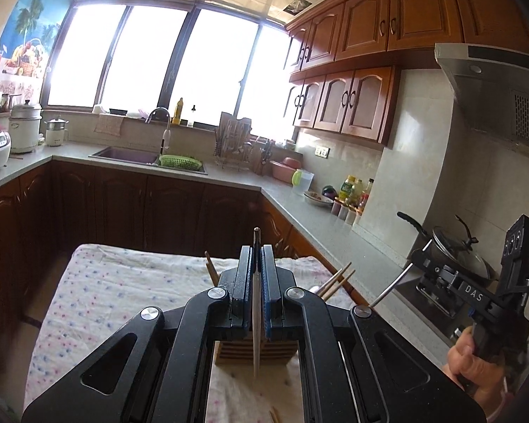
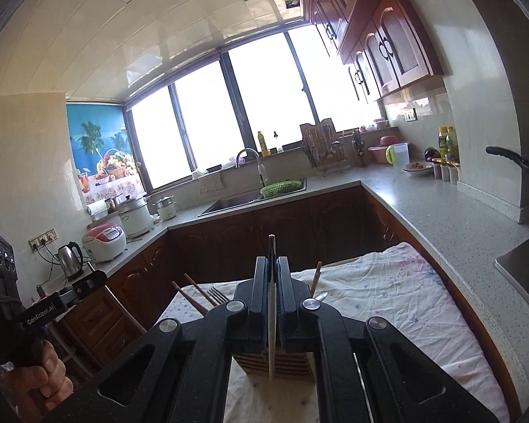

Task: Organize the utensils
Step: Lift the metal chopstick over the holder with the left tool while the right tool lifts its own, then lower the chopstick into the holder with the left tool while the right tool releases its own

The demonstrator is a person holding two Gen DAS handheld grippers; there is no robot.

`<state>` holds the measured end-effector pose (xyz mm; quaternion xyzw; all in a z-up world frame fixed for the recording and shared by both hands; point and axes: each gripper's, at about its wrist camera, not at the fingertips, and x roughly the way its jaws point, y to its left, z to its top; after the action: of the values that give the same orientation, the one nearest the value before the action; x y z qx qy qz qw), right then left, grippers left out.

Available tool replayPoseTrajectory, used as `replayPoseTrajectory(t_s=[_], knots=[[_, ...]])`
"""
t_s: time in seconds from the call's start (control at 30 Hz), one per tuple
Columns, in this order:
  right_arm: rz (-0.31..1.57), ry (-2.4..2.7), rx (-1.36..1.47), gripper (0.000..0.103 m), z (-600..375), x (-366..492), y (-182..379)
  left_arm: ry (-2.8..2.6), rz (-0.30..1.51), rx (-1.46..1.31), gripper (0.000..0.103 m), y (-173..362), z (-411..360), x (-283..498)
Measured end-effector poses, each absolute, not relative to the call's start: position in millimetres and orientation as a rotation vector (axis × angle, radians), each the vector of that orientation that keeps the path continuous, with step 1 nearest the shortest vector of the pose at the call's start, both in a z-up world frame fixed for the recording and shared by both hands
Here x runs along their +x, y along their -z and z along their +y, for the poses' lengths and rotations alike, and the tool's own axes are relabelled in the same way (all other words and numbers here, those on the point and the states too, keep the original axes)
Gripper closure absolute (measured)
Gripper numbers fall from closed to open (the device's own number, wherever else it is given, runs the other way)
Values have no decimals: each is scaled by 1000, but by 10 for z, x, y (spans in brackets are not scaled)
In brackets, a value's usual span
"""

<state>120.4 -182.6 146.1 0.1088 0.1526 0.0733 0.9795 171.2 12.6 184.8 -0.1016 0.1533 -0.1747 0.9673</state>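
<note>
My left gripper (image 1: 256, 251) is shut on a pale chopstick (image 1: 255, 335) that runs upright between its blue pads, with the dark end poking out past the tips. My right gripper (image 2: 273, 261) is likewise shut on a pale chopstick (image 2: 271, 320). Both are held above a wooden slatted utensil holder (image 1: 236, 352) (image 2: 289, 365) that stands on a flowered cloth. Brown chopsticks (image 1: 336, 280) (image 2: 190, 296), a fork (image 2: 218, 294) and a spoon (image 2: 321, 296) stick up from the holder behind the fingers. The grippers hide most of the holder.
The flowered cloth (image 1: 116, 289) (image 2: 388, 296) covers a small table between dark cabinets. A grey counter (image 2: 441, 211) runs along the right, with a stove and lidded pan (image 1: 455, 246). Behind are a sink (image 1: 130, 155), a dish rack, a rice cooker (image 2: 104, 238) and a kettle (image 2: 70, 261). A hand (image 1: 476, 363) grips the right tool.
</note>
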Motion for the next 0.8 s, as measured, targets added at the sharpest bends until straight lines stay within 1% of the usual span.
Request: replayPoseTrajectory(t_s=[0.23, 0.4, 0.57, 0.8], knots=[[259, -87, 195, 99, -1803, 1417, -1491, 300, 220, -211, 99, -1981, 58, 1900], [243, -70, 192, 99, -1771, 1571, -1436, 257, 180, -222, 99, -1952, -16, 2115], [254, -62, 182, 99, -1720, 1733, -1266, 245, 202, -232, 99, -1728, -119, 2328], [312, -53, 172, 99, -1703, 1810, -874, 237, 271, -243, 99, -1213, -156, 2429]])
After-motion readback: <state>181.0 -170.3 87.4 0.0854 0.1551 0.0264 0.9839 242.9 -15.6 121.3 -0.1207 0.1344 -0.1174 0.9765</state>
